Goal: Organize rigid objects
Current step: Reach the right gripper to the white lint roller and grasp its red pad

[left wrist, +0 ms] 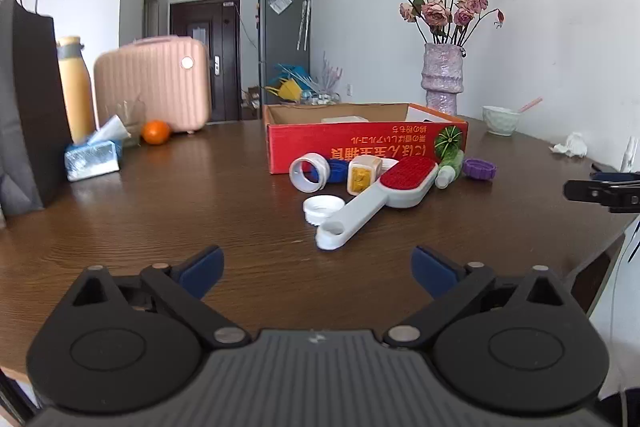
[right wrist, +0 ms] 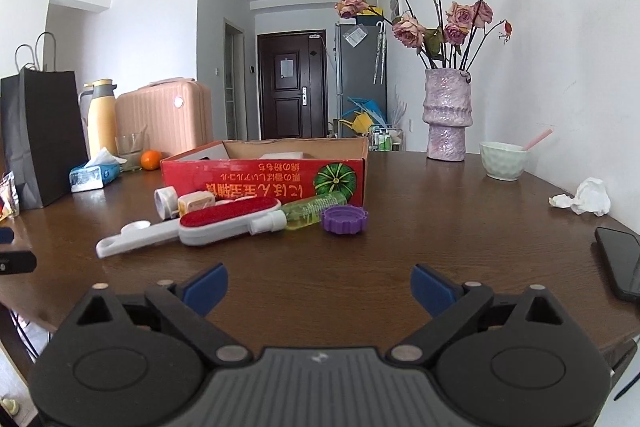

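Lint brush untouched; both hand-held grippers wide, empty.

The left gripper hangs over the near edge of the table, its blue-padded jaws spread wide with nothing between them. Ahead, a lint brush with a red pad lies at a slant, its handle toward the gripper and touching a white lid. Behind it, against the front wall of the red box, lie a white ring, a blue cap, a yellow block, a green bottle and a purple lid. A vase of roses stands near the far right edge.
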### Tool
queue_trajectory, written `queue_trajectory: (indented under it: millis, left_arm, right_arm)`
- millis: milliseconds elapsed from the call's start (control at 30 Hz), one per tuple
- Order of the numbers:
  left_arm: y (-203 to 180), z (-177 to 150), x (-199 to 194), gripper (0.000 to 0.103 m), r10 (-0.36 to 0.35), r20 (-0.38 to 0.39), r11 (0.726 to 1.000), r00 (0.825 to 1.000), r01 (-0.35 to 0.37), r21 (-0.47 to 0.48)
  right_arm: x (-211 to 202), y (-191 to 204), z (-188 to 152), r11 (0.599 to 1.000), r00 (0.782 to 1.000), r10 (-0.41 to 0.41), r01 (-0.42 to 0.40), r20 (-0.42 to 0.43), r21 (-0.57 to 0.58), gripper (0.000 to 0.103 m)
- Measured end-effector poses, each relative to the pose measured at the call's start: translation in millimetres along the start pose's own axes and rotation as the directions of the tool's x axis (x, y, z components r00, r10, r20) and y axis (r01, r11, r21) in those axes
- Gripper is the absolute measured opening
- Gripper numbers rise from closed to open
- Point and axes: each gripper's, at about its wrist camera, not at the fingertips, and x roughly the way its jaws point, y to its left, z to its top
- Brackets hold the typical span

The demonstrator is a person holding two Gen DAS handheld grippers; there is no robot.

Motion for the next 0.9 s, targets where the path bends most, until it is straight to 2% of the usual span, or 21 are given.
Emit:
queue_trajectory:
  millis: [100,200,267,333,367,467,533,633,733,900]
  left_arm:
    - [5,10,22,0.074,0.002,-0.037,0.998,0.999,-0.004,-0.055]
    - [14,18,44,0.064,-0.007,-0.077,0.991,0.997,-0.003,-0.132]
    - [19,22,59,0.054,-0.014,-0.108,0.986,0.994,-0.005,-0.17]
    - [23,25,73,0.028,-0.036,-0.161,0.98,0.986,0.003,-0.201]
    - [26,24,80,0.025,-0.053,-0.188,0.976,0.981,0.011,-0.219]
    - [30,26,85,0.025,-0.071,-0.194,0.969,0.978,0.021,-0.245]
    - [31,28,88,0.025,-0.062,-0.196,0.971,0.979,0.014,-0.238]
    - [36,30,90,0.024,-0.067,-0.195,0.966,0.979,0.015,-0.259]
    - [40,33,92,0.024,-0.077,-0.192,0.963,0.978,0.024,-0.269]
    - [42,36,99,0.022,-0.103,-0.204,0.956,0.973,0.04,-0.29]
  right_arm:
    - [24,-3,15,0.998,0.999,0.035,-0.034,-0.014,0.052,0.085]
    - [54,1,33,0.994,0.995,0.093,-0.091,-0.036,0.057,0.078]
    - [77,7,44,0.99,0.99,0.138,-0.137,-0.036,0.036,0.077]
    - [106,11,52,0.982,0.981,0.189,-0.188,-0.048,0.027,0.072]
    - [121,14,57,0.98,0.977,0.2,-0.198,-0.072,0.025,0.064]
    - [158,23,72,0.968,0.962,0.248,-0.251,-0.115,-0.01,0.058]
    - [181,24,79,0.963,0.953,0.267,-0.267,-0.143,0.017,0.057]
    - [215,20,85,0.958,0.934,0.284,-0.271,-0.216,0.089,0.042]
    - [233,15,81,0.959,0.925,0.277,-0.248,-0.262,0.139,0.039]
    - [231,11,77,0.954,0.92,0.291,-0.259,-0.264,0.149,0.04]
